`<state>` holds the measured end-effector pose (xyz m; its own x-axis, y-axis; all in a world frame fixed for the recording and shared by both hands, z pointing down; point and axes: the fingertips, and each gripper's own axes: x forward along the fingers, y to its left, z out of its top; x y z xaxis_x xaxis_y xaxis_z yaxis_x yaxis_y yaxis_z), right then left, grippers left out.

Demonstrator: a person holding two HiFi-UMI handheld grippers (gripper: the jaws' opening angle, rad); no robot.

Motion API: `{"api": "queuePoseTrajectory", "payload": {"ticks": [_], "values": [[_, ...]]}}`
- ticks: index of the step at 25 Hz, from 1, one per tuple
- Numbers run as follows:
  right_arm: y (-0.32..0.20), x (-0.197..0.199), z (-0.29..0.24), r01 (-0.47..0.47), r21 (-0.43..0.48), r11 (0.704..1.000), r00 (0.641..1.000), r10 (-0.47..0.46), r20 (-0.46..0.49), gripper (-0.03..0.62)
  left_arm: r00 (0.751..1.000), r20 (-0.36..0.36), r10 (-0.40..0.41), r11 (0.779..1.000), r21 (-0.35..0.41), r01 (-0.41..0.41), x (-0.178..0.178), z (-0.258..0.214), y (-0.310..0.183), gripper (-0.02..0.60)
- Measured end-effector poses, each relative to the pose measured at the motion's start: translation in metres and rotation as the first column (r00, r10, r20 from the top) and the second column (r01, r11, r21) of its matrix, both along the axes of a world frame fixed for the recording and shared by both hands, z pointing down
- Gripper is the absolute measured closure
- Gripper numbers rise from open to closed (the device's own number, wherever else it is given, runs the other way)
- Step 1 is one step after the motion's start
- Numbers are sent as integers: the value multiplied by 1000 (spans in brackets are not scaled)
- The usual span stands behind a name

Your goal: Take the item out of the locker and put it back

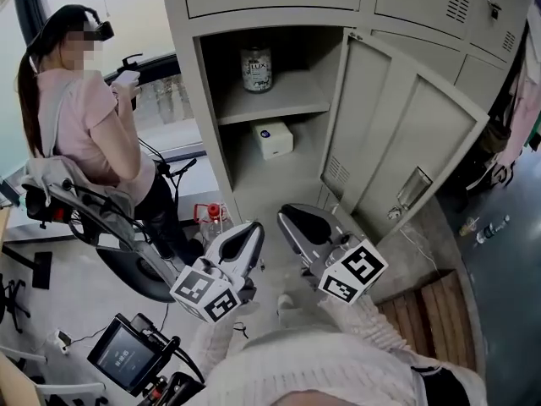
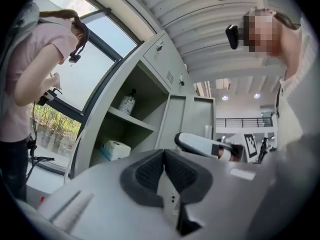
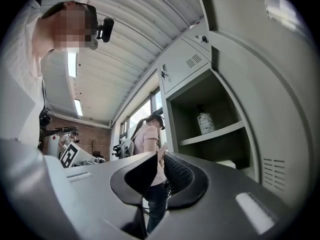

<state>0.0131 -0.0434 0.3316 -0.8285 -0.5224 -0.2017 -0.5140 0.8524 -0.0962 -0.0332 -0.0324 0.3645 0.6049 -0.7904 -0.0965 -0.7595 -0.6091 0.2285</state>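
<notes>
The grey locker [image 1: 196, 100] stands with its door [image 1: 406, 134] swung out to the right. A glass LUX bottle [image 1: 256, 68] stands on the upper shelf and a white box [image 1: 272, 139] lies on the lower one. Both grippers hover low in front of the locker, apart from both items. My left gripper [image 1: 251, 231] is shut and empty, its pads meeting at the tip [image 2: 164, 153]. My right gripper [image 1: 292, 218] holds nothing, its jaws parted by only a narrow slit [image 3: 159, 156]. The bottle [image 3: 205, 121] and a corner of the box [image 3: 227, 163] show beyond it.
A person in a pink shirt [image 1: 93, 117] stands at the left by the window, holding a device. A chair [image 1: 101, 218] and cables sit below them. A tablet [image 1: 125, 353] is at the lower left, and wooden slats [image 1: 431, 307] lie right of the door.
</notes>
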Motion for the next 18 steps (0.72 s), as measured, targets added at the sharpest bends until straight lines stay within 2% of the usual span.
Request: {"api": "queuePoseTrajectory", "payload": {"ticks": [3,5,8,13,18], "values": [[-32,-6,-11,6,18,1000,1000,-7,23,566,1000,6,-14,999,36,14,-5,-16,-32,574],[-47,-13,-14,31,16,999,999,-31,32,592,1000,6,-19,999,51,19,-5,-22,-51,574],[-66,-20,-14,55,25,998,998,-55,-4,594,1000,-8,-26,998,59,27,0,-26,-76,574],[-98,-17,-15,44,8,999,998,-44,-50,594,998,-20,-58,996,67,59,-6,-29,-112,574],[-118,-13,-25,41,34,999,999,-41,20,594,998,22,-65,994,87,63,-5,-36,-129,574]]}}
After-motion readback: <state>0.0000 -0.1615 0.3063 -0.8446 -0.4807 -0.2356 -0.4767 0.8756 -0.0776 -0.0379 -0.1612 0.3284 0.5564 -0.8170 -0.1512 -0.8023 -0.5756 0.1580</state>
